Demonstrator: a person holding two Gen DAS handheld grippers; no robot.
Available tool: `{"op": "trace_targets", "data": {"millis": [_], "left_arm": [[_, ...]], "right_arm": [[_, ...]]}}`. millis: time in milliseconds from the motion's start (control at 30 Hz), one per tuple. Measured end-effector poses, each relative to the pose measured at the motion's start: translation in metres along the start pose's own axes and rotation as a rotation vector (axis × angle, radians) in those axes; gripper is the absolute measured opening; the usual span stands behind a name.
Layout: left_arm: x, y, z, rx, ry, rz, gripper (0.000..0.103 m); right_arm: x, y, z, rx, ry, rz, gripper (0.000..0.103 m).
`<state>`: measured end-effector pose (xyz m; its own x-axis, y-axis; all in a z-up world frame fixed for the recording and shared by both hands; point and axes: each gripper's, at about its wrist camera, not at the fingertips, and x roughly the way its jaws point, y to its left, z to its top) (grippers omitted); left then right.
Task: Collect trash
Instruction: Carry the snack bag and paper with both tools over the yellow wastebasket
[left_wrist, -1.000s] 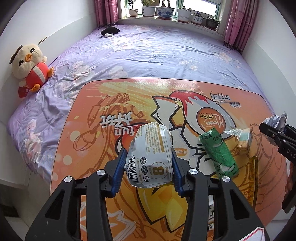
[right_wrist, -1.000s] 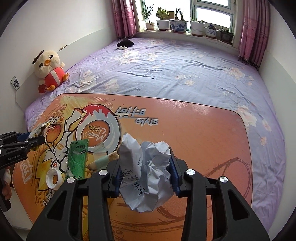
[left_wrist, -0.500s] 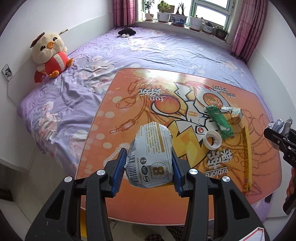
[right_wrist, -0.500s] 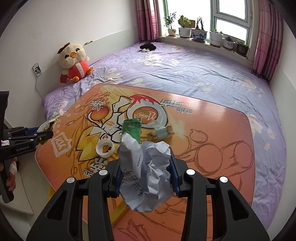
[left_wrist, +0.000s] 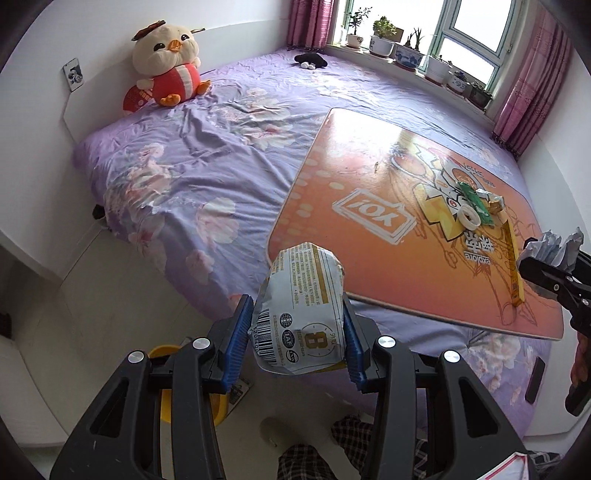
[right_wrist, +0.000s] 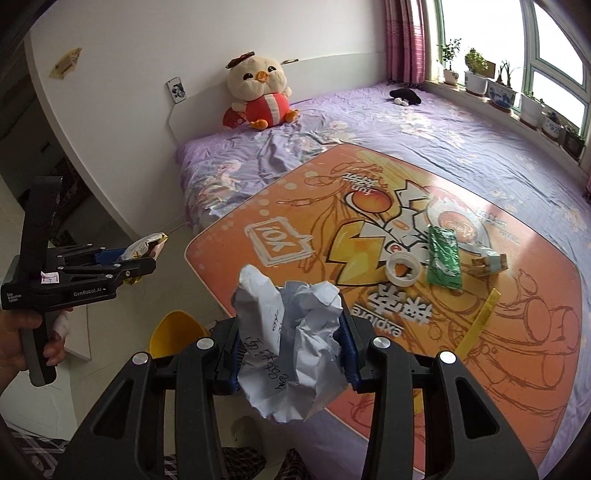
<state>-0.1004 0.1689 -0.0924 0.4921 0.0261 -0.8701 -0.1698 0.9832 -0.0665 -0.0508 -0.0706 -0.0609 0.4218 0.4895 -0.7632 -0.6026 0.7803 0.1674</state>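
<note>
My left gripper (left_wrist: 295, 339) is shut on a silver snack wrapper (left_wrist: 301, 310) and holds it over the floor past the bed's near edge. My right gripper (right_wrist: 290, 350) is shut on a crumpled white paper ball (right_wrist: 291, 343), also off the orange board's near edge. A yellow bin (right_wrist: 175, 332) stands on the floor below; it shows partly behind the left gripper's fingers (left_wrist: 164, 384). On the orange board (right_wrist: 369, 229) lie a green packet (right_wrist: 443, 258), a white tape roll (right_wrist: 402, 269), a small wrapped snack (right_wrist: 489, 264) and a yellow strip (right_wrist: 476, 321).
The board lies on a purple bed (left_wrist: 207, 162). A chick plush toy (left_wrist: 166, 70) sits by the headboard. A black object (left_wrist: 312, 61) lies near the windowsill with several potted plants (left_wrist: 402, 55). White floor (left_wrist: 74, 314) lies to the left. My checked trousers (left_wrist: 314, 458) are below.
Both grippers have pulled back and swung left away from the board, carrying wrapper and paper ball off the bed's edge. The floor and yellow bin have come into view.
</note>
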Motion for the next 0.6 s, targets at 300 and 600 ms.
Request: {"op": "trace_targets", "data": {"millis": [300, 600], "left_arm": [[-0.010, 0.086, -0.061, -0.160, 0.054, 0.070, 0.045], [0.008, 0.157, -0.113, -0.299, 0.126, 0.106, 0.045]], "right_arm": [[0.048, 0.102, 0.009, -0.168, 0.079, 0.158, 0.044], [0.125, 0.197, -0.001, -0.319, 0.201, 0.292, 0.045]]}}
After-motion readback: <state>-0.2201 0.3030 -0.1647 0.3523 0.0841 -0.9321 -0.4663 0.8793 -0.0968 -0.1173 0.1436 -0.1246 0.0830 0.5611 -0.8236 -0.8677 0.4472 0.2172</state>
